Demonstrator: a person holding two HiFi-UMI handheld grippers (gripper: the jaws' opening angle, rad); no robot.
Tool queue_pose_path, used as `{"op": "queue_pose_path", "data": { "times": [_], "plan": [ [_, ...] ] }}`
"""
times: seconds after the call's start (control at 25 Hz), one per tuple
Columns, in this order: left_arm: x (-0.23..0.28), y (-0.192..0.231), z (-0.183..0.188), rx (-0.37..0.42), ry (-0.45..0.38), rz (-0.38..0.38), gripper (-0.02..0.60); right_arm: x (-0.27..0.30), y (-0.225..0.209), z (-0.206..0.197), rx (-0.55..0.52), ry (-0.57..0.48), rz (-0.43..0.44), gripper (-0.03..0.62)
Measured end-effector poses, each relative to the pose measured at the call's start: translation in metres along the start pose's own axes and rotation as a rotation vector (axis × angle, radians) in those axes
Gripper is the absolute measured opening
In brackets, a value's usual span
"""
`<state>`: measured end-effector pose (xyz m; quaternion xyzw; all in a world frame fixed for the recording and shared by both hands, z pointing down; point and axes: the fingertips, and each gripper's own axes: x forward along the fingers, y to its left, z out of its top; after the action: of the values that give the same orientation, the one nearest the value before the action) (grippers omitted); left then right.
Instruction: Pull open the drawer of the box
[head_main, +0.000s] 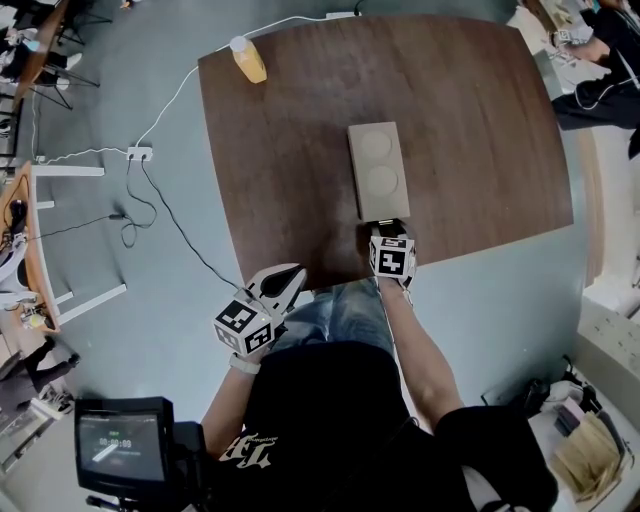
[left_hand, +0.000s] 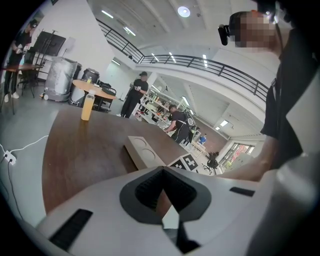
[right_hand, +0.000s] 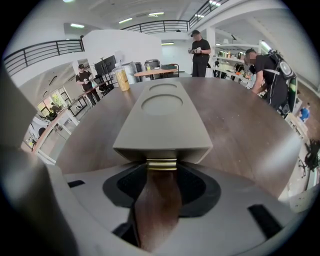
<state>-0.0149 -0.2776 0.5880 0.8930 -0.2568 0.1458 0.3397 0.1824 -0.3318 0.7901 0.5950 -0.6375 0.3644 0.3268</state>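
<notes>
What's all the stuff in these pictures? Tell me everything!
table: one, dark brown, in front of the person.
box: one, beige-grey, two round dents on top, on the table near its front edge.
handle: one, gold, on the box's near end.
bottle: one, yellow with white cap, table's far left corner.
power strip: one, white, on the floor left of the table.
screen: one, black, bottom left of the head view.
people: at least three, dark clothes, far behind the table.
left gripper: one, white, jaws together, off the table by the person's leg.
right gripper: one, white, jaws apart either side of the handle.
</notes>
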Motion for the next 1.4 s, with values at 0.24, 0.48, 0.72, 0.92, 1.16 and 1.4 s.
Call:
{"op": "queue_pose_path", "data": {
  "times": [0.24,0.48,0.72,0.92,1.16,1.4],
  "plan": [
    [-0.004,-0.003,0.001,0.011,-0.008,-0.002,0.000,0.001,-0.002,0.000,0.006,-0.013,-0.005,0.166],
    [-0.011,-0.005,0.003,0.024,-0.017,-0.001,0.000,-0.003,0.000,-0.007,0.013,-0.011,-0.009,0.164],
    [-0.015,-0.012,0.002,0.037,-0.024,-0.011,0.000,-0.011,0.000,-0.022,0.018,-0.004,-0.012,0.164],
    [-0.017,-0.022,-0.003,0.051,-0.024,-0.024,0.000,-0.020,0.000,-0.039,0.024,-0.001,-0.012,0.164],
    [-0.015,-0.035,-0.008,0.075,-0.018,-0.045,0.000,-0.029,-0.004,-0.055,0.034,-0.002,-0.014,0.164],
    [-0.023,-0.048,-0.017,0.085,-0.026,-0.059,0.000,-0.038,0.000,-0.074,0.031,0.001,-0.011,0.164]
  ]
}}
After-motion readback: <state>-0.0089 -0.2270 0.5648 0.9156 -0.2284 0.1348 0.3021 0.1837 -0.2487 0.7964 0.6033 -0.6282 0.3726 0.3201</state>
